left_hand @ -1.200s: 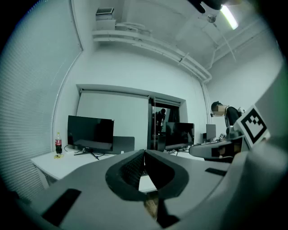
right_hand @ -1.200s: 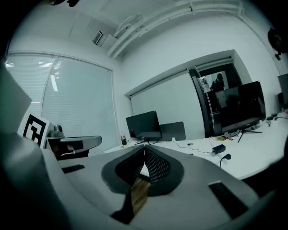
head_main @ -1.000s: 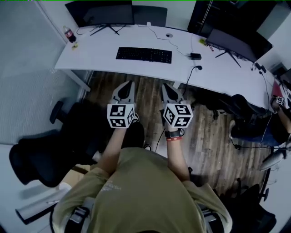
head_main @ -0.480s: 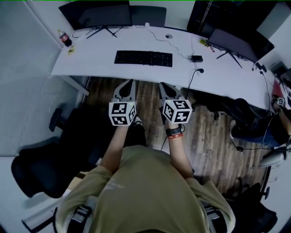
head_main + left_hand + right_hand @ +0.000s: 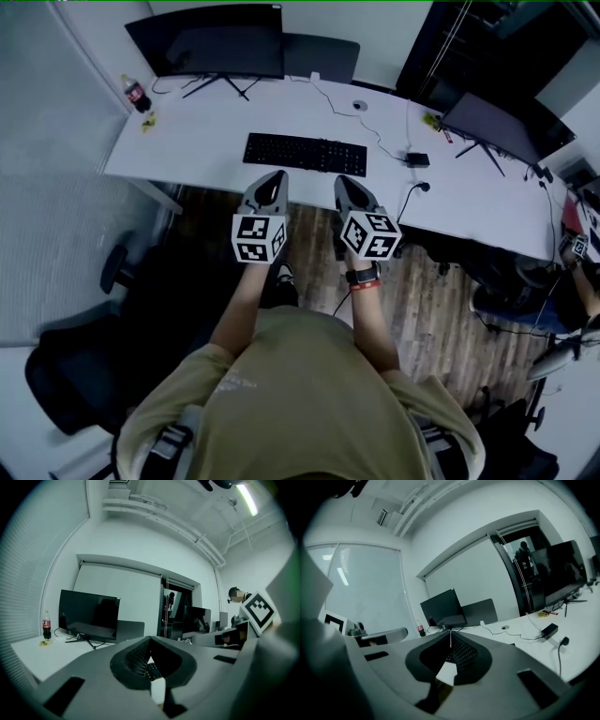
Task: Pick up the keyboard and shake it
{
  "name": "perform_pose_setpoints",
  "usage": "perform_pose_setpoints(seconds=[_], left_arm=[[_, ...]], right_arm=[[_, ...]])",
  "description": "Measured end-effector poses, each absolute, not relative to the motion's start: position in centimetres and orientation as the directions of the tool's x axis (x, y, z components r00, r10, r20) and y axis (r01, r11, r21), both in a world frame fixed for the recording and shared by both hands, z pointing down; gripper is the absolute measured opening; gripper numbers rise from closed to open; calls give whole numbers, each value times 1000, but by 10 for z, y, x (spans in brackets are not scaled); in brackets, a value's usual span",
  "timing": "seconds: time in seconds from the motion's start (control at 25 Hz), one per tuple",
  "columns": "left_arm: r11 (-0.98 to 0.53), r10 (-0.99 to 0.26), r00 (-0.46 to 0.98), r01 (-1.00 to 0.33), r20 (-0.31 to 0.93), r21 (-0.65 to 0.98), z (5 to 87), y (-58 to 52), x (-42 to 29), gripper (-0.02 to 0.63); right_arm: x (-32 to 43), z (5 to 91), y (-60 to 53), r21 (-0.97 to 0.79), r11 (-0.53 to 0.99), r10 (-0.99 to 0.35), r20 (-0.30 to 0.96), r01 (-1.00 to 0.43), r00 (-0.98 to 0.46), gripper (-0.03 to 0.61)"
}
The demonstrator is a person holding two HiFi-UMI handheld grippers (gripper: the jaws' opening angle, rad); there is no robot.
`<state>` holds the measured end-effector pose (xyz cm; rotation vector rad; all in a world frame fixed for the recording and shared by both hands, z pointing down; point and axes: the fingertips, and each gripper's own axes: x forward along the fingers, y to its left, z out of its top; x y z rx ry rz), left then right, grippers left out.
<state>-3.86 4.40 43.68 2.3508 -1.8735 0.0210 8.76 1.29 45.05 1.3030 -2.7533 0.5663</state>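
A black keyboard (image 5: 306,154) lies flat on the long white desk (image 5: 187,141), near its front edge. My left gripper (image 5: 275,175) and my right gripper (image 5: 345,180) hover side by side just short of the keyboard's near edge, over the desk's front rim. Both have their jaws shut with nothing between them. In the left gripper view only a sliver of the keyboard (image 5: 152,671) shows through the gap below the closed left gripper (image 5: 150,641) tips. The right gripper (image 5: 450,632) points toward a monitor.
A black monitor (image 5: 208,37) stands behind the keyboard, a second monitor (image 5: 495,127) at the right. A cola bottle (image 5: 136,94) sits at the desk's left end. Cables and a small black box (image 5: 418,159) lie right of the keyboard. Black office chairs (image 5: 84,366) stand on the wooden floor.
Both grippers have moved forward toward the desk and now reach its front edge near the keyboard. Their jaws have stayed shut.
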Motion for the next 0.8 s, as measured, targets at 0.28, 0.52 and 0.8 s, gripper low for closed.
perform_pose_setpoints(seconds=[0.28, 0.52, 0.8], left_arm=[[-194, -969, 209, -974, 131, 113, 450, -21, -85, 20], [-204, -964, 220, -972, 151, 118, 463, -71, -123, 20], [-258, -904, 291, -956, 312, 143, 502, -111, -122, 21]], right_arm=[[50, 455, -54, -323, 549, -754, 207, -771, -624, 25], [16, 469, -94, -309, 540, -745, 257, -783, -616, 25], [15, 486, -129, -311, 508, -746, 306, -803, -591, 25]])
